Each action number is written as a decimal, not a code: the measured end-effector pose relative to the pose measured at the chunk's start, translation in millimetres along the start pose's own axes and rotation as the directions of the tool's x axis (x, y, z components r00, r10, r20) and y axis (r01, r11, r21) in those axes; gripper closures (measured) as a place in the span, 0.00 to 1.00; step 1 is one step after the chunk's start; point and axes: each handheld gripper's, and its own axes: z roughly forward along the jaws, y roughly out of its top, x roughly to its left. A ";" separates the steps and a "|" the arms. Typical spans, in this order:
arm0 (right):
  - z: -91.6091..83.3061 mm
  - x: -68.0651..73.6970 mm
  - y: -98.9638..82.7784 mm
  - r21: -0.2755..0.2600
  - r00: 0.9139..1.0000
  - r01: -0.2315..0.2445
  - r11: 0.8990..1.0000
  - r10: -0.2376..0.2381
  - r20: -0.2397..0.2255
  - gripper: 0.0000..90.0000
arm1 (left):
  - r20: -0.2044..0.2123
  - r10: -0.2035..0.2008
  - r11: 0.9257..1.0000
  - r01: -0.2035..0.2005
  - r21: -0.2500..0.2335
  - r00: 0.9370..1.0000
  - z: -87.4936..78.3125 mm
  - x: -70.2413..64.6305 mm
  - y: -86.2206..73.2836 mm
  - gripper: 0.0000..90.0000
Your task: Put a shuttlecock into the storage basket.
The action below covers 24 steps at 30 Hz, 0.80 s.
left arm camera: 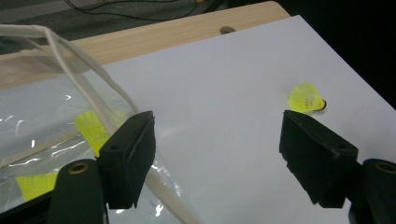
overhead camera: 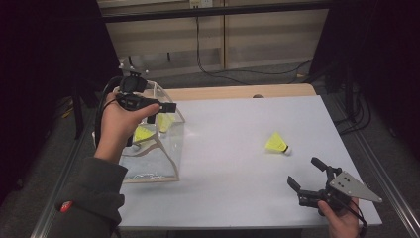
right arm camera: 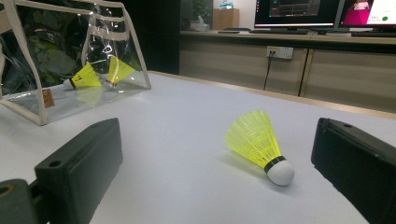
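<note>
High view: the left gripper (overhead camera: 166,107) hung over the clear bag (overhead camera: 163,163) at the table's (overhead camera: 237,129) left, jaws parted and empty; two yellow shuttlecocks (overhead camera: 143,134) lay inside. One more shuttlecock (overhead camera: 276,144) rested on its side toward the right, cork end pointing right. The right gripper (overhead camera: 306,174), jaws wide and holding nothing, sat near it at the near right corner. A sound pickup would probably bring the jaws level about the skirt near the cork, closing gently so the light skirt neither crushes nor rolls away.
</note>
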 end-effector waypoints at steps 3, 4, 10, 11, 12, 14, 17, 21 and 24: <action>0.1 -0.2 -0.1 -0.001 1.000 0.001 1.000 -0.001 0.000 0.02 | 0.016 0.002 1.000 -0.002 0.003 1.000 3.8 -4.9 0.1 0.28; 0.0 -0.3 -0.1 -0.001 1.000 0.001 1.000 -0.001 0.000 0.02 | 0.021 0.004 1.000 -0.004 0.005 1.000 5.1 -6.2 0.2 0.28; 0.0 0.0 0.2 -0.001 1.000 0.003 1.000 -0.003 0.000 0.02 | 0.036 0.016 1.000 -0.017 0.020 0.999 12.1 -13.5 1.1 0.26; -0.1 -0.1 0.1 -0.001 1.000 0.001 1.000 -0.001 0.000 0.02 | 0.041 0.019 1.000 -0.020 0.024 0.999 13.1 -14.3 1.0 0.26; -0.2 -0.4 0.0 -0.001 1.000 0.000 1.000 0.000 0.000 0.02 | 0.043 0.023 0.999 -0.024 0.027 0.999 14.0 -15.1 0.9 0.26; -0.3 -0.5 0.0 -0.001 1.000 0.001 1.000 -0.001 0.000 0.02 | 0.044 0.025 0.999 -0.027 0.030 0.999 15.9 -17.0 0.6 0.26; -0.2 -0.4 0.1 -0.001 1.000 0.003 1.000 -0.003 0.000 0.02 | 0.050 0.032 0.999 -0.033 0.030 0.998 19.0 -20.4 -0.1 0.25; -0.1 0.1 0.2 0.000 1.000 0.002 1.000 -0.002 0.001 0.02 | 0.063 0.049 0.998 -0.052 0.042 0.997 23.6 -24.8 -1.0 0.24; 0.1 0.2 0.1 0.000 1.000 0.002 1.000 -0.002 0.000 0.02 | 0.064 0.048 0.998 -0.051 0.044 0.997 27.4 -26.8 -1.6 0.23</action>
